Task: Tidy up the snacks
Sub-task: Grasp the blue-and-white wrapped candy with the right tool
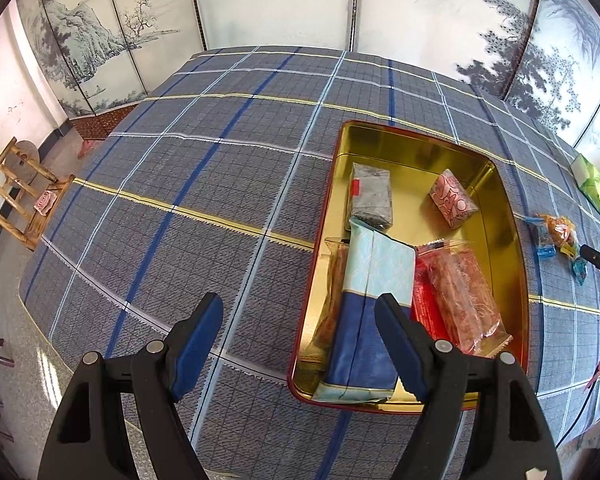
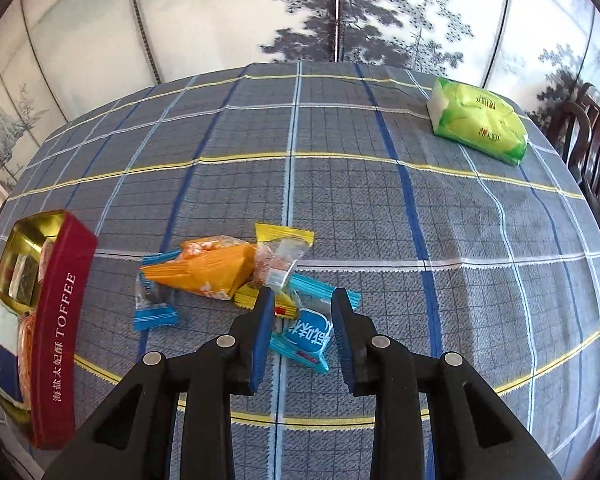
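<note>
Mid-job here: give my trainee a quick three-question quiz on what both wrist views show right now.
1. True or false: the right tongs are shut on a snack.
2. Which lies outside the tin? A) blue-and-white packet B) green tissue pack C) pink patterned packet
3. Fill in: the word on the tin's red side reads ____.

Key: 1 false, they are open over the blue candy; 2 B; 3 TOFFEE.
</note>
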